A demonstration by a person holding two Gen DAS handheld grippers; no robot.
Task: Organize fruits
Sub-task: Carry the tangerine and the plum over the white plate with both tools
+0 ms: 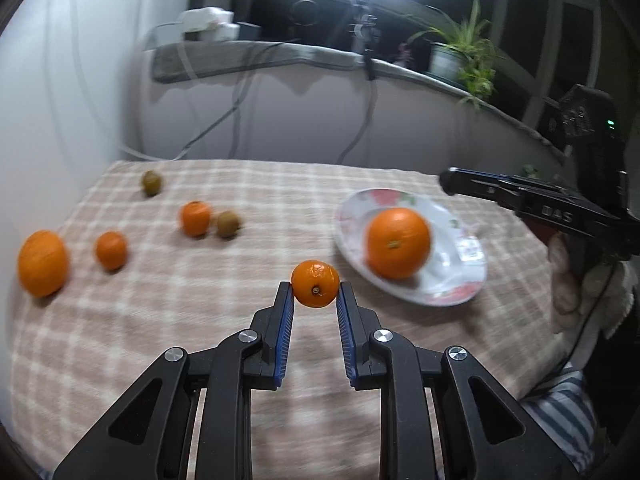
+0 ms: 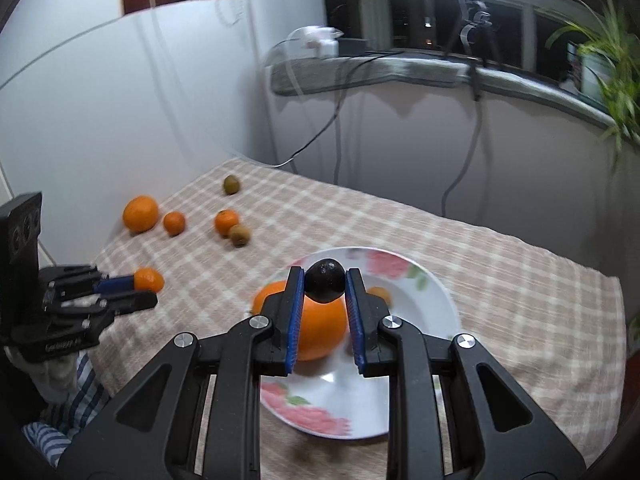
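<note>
Left gripper (image 1: 316,289): clamped on a small mandarin (image 1: 315,283), which sits pinched between the blue pads at the very tips, stem end towards the camera, lifted clear of the checked cloth (image 1: 200,320).
Fruit to the left of it: a large orange (image 1: 42,263) near the cloth's left edge, a smaller mandarin (image 1: 111,250) just beside it, then another mandarin (image 1: 195,218) with a kiwi (image 1: 228,224) touching or nearly touching it, and a second kiwi (image 1: 152,182) further back, near the wall.
Room on the left: the cloth in front of the left tips and between the scattered fruit lies bare; the white wall runs close along the far-left edge.
Plate (image 1: 472,280): floral rim, to the right of the held mandarin and near it, with a big orange (image 1: 398,242) resting on it.
Right gripper (image 2: 323,284): closed on a dark roundish fruit (image 2: 325,286), perhaps an avocado or dark kiwi, though blur makes it hard to say; it hangs above the plate, over the big orange.
On the plate besides: a small orange piece (image 2: 379,294) peeks out behind the right finger.
Right side: open checked cloth runs from the plate to the table's right edge; a windowsill with a potted plant (image 1: 464,56) stands behind.
Person: a gloved hand (image 1: 568,280) and a striped sleeve (image 1: 560,412) show at the near edge.
</note>
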